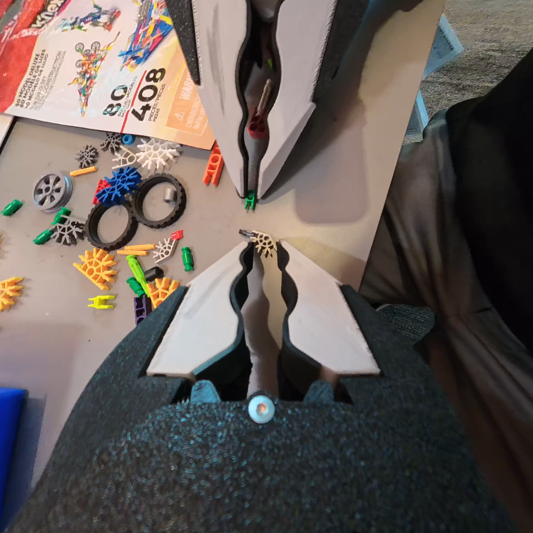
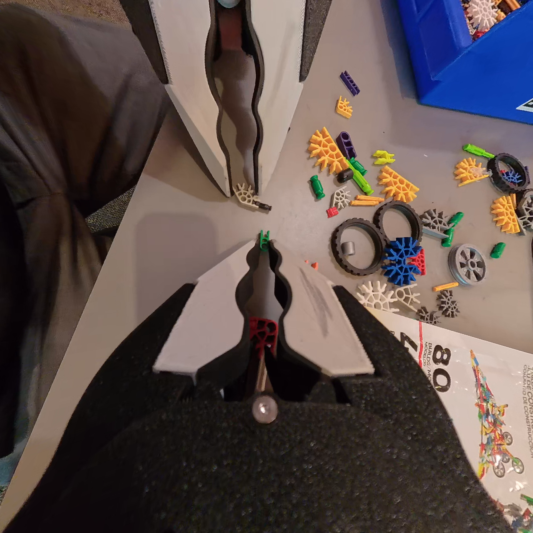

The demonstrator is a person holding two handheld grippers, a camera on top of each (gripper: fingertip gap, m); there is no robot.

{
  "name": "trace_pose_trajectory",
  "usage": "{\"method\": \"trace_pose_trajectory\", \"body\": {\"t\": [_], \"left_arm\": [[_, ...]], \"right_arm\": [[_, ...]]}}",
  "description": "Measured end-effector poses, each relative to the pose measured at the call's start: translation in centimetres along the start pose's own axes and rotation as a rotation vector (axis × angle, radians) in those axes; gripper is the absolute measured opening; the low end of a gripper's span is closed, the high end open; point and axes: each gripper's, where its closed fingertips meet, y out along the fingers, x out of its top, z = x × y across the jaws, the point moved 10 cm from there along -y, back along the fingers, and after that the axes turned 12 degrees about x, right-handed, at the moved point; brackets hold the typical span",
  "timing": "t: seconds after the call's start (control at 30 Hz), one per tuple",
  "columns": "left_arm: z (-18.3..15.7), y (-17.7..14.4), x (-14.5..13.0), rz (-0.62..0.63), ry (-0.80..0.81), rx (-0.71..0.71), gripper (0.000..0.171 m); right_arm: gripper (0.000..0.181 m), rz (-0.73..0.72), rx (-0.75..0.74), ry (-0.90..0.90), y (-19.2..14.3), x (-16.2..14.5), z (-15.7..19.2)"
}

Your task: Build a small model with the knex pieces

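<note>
My left gripper (image 1: 264, 245) is shut on a cream snowflake connector (image 1: 263, 242) with a short dark rod (image 1: 245, 232) stuck in it. It also shows in the right wrist view (image 2: 245, 193), coming in from the top. My right gripper (image 2: 264, 241) is shut on a small green rod (image 2: 264, 238). A red connector (image 2: 264, 334) and a grey rod sit farther back between its fingers. In the left wrist view the right gripper (image 1: 250, 196) points at the left one. The green rod (image 1: 250, 201) and the dark rod are a small gap apart, above the grey table (image 1: 331, 202).
Loose pieces lie to one side: two black tyres (image 2: 357, 251), blue connectors (image 2: 401, 261), yellow connectors (image 2: 327, 150), a grey wheel (image 2: 467, 264). An instruction booklet (image 2: 476, 403) and a blue bin (image 2: 476, 72) are nearby. A person's lap (image 2: 57, 144) lies beyond the table edge. Only a small space, under 4 cm, lies between the two pairs of fingers. Left tips and right tips are each some 20 cm from the grey wheel (image 2: 467, 264). Seen from the left wrist view (image 1: 52, 190) as well.
</note>
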Motion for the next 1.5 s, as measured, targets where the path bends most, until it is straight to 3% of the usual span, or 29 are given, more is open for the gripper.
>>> {"method": "trace_pose_trajectory", "body": {"t": [0.23,0.47,0.63,0.7,1.0,1.2,1.5], "left_arm": [[0.2,-0.1,-0.2,0.004,-0.014,0.008,0.015],[-0.1,-0.4,-0.1,0.039,-0.082,0.057,0.032],[-0.4,0.1,0.4,0.074,-0.176,0.106,0.022],[-0.7,0.2,0.6,0.081,-0.157,0.115,0.013],[-0.1,0.6,1.1,0.084,-0.038,0.103,0.006],[0.1,0.4,0.9,0.065,-0.004,0.064,0.007],[0.2,-0.7,0.1,0.074,-0.049,0.115,0.014]], "right_arm": [[0.004,-0.017,0.014,0.008,-0.3,-0.2,0.0],[0.004,-0.007,0.016,0.008,-0.2,-0.3,0.1],[0.004,-0.008,0.011,0.011,-0.3,-0.4,0.1],[0.004,-0.007,0.008,0.010,-0.3,-0.5,0.2],[0.004,-0.015,0.010,0.014,-0.4,-0.5,0.2],[0.004,-0.025,0.008,0.024,-0.7,-0.6,0.1],[0.004,-0.022,0.012,0.026,-0.6,-0.7,0.1]]}}
